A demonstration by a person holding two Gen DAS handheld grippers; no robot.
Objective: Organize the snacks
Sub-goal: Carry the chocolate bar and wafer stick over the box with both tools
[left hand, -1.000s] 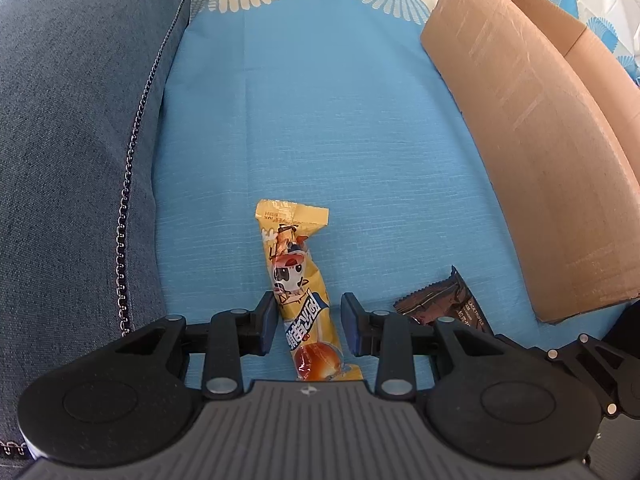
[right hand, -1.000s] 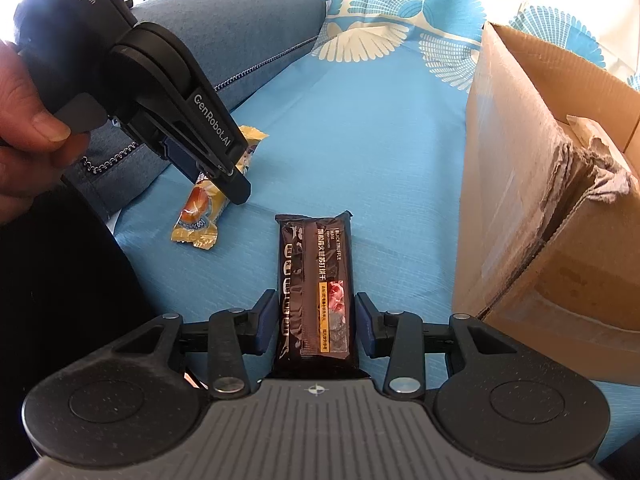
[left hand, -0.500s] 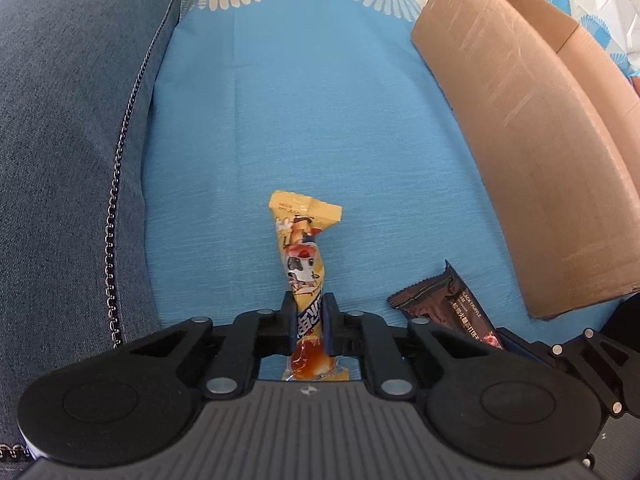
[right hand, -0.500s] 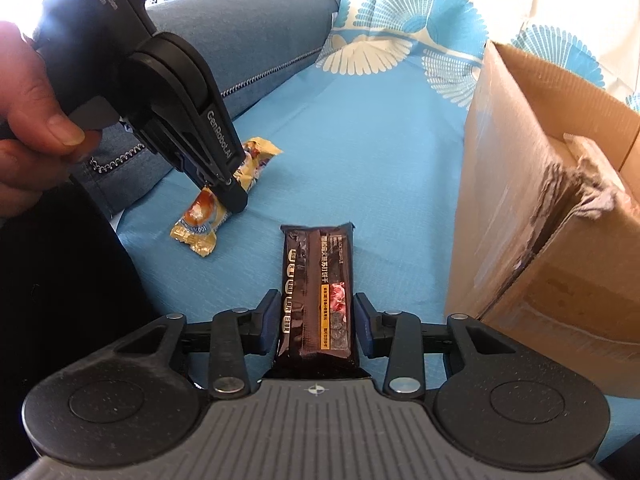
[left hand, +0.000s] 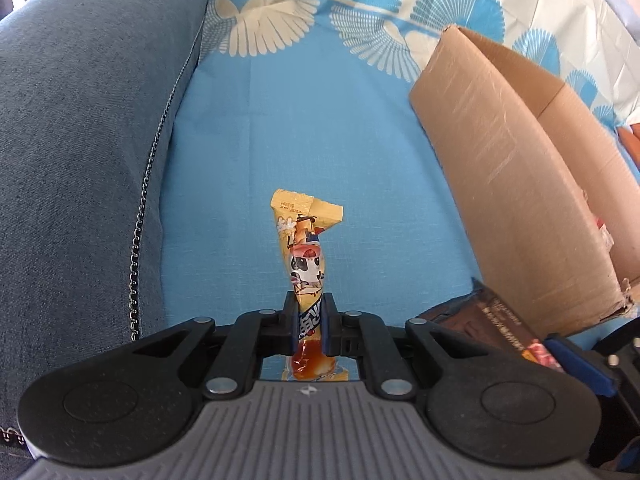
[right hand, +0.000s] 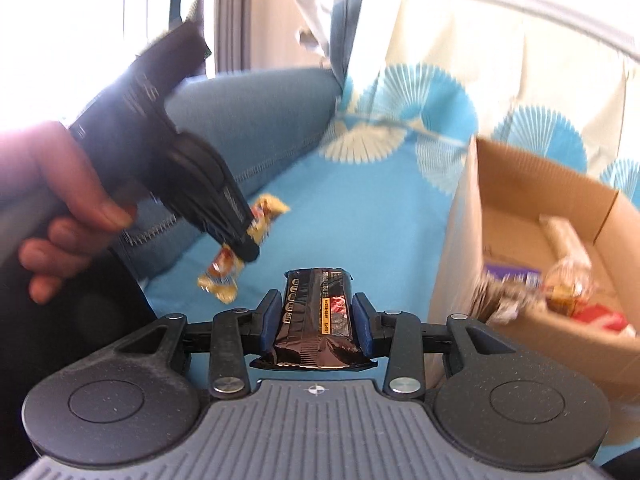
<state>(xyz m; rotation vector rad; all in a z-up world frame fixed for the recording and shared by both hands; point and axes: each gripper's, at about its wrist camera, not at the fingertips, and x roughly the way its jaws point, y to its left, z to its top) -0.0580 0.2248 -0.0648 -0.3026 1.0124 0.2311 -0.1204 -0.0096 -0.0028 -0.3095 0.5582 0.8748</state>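
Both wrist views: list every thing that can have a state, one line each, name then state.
left gripper: shut on the yellow snack.
yellow snack: clamped, lifted off the blue cloth.
right gripper: shut on the dark bar.
dark bar: held, raised.
cardboard box: open, snacks inside.

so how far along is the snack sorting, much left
Done: several snacks already lie in the cardboard box. In hand: the left gripper is shut on the yellow snack, and the right gripper is shut on the dark bar, both off the blue sheet. Left: dropping both into the box.
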